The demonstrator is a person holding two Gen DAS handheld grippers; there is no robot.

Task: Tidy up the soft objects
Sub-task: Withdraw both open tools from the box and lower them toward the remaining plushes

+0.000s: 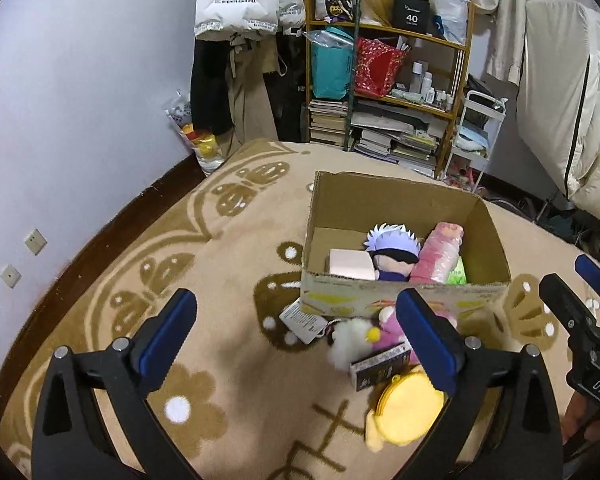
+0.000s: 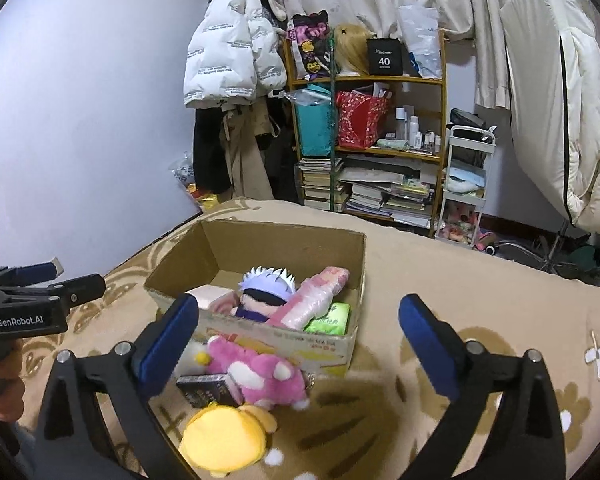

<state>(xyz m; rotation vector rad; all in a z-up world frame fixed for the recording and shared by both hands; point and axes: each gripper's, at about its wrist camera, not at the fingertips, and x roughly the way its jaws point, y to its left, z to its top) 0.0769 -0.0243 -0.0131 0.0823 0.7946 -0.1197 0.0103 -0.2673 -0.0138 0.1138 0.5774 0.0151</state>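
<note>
An open cardboard box (image 1: 392, 200) (image 2: 268, 240) stands on the patterned carpet. It holds a white-haired doll plush (image 1: 392, 248) (image 2: 266, 288), a pink wrapped roll (image 1: 440, 256) (image 2: 316, 296), a pale pink carton (image 1: 350, 266) and a green pack (image 2: 328, 320). In front of the box lie a pink plush (image 2: 260, 372), a yellow plush (image 1: 408, 412) (image 2: 216, 440), a white fluffy toy (image 1: 350, 340) and a small dark box (image 1: 380, 368) (image 2: 204, 390). My left gripper (image 1: 296, 300) is open above the carpet, left of the pile. My right gripper (image 2: 299, 302) is open over the pile, holding nothing.
A wooden shelf (image 1: 388, 80) (image 2: 364, 128) crammed with books, bags and bottles stands behind, with hanging coats (image 1: 244, 0) to its left. A white trolley (image 2: 464, 184) is beside it. The wall (image 1: 80, 100) runs along the carpet's left edge.
</note>
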